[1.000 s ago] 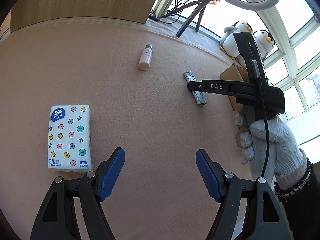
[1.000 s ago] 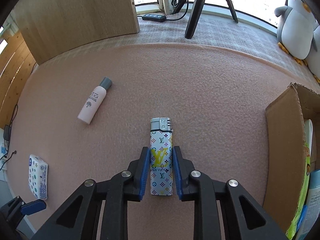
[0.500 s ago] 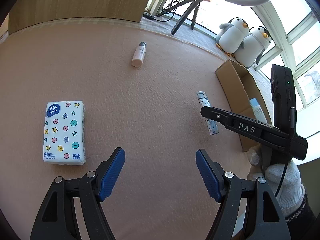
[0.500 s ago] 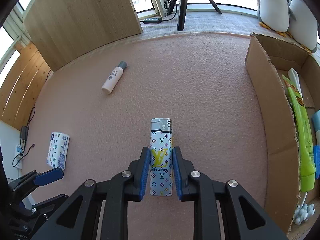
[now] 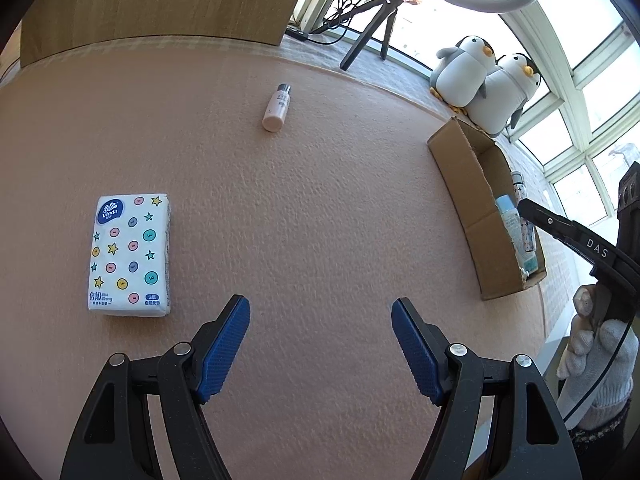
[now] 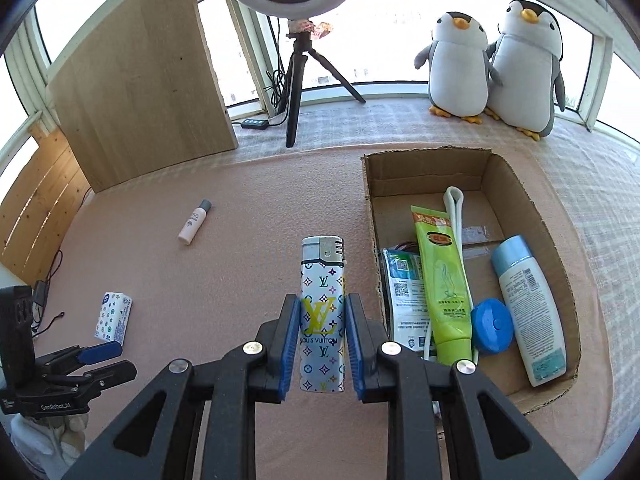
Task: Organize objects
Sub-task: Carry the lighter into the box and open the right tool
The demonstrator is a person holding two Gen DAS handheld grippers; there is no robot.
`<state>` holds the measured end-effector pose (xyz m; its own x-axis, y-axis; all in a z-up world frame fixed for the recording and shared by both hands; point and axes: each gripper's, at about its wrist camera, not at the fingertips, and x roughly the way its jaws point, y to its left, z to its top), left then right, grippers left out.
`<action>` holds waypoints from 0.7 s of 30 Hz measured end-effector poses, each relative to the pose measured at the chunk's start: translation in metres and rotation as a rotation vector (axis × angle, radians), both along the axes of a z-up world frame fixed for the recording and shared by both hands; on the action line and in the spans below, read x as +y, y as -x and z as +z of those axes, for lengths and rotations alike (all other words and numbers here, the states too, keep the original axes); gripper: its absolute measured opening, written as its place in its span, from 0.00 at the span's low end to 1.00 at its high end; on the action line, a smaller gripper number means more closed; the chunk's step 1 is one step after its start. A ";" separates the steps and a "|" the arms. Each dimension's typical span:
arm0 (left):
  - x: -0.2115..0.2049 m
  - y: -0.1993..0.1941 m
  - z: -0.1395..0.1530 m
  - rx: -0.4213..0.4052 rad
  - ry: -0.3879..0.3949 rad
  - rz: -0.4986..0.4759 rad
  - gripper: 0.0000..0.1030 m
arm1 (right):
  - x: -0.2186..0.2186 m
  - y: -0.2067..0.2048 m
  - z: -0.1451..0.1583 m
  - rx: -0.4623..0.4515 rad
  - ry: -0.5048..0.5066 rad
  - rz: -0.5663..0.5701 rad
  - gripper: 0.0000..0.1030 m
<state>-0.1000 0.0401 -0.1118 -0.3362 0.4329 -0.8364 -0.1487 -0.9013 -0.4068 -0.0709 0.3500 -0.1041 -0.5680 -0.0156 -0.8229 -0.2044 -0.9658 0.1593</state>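
Left wrist view: our left gripper (image 5: 320,344) hovers with fingers spread, empty; tissue pack (image 5: 130,256) and small bottle (image 5: 277,107) remain on the surface (image 5: 320,208).

Right wrist view: our right gripper (image 6: 322,340), fingers clamping the lighter (image 6: 322,312), has lifted it off the surface, now beside the cardboard box (image 6: 532,216). Drop-in likely next.

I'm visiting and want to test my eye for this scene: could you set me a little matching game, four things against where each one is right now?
Things:
1. lighter
2. green tube
3. tissue pack
4. small pink bottle

Places:
A. lying on the mat near the left gripper
B. inside the cardboard box
C. clamped in the right gripper
D. lying alone on the far part of the mat

Pairs: 1-C, 2-B, 3-A, 4-D
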 end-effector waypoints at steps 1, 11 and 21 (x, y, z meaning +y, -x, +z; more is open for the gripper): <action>0.001 0.000 0.000 0.001 0.000 -0.001 0.74 | 0.007 -0.002 -0.001 -0.001 0.002 -0.019 0.20; 0.011 -0.003 0.003 0.004 0.006 -0.027 0.74 | 0.053 -0.016 -0.016 -0.033 -0.003 -0.130 0.20; 0.011 -0.005 0.004 0.004 0.009 -0.032 0.74 | 0.061 -0.021 -0.013 -0.020 -0.051 -0.183 0.47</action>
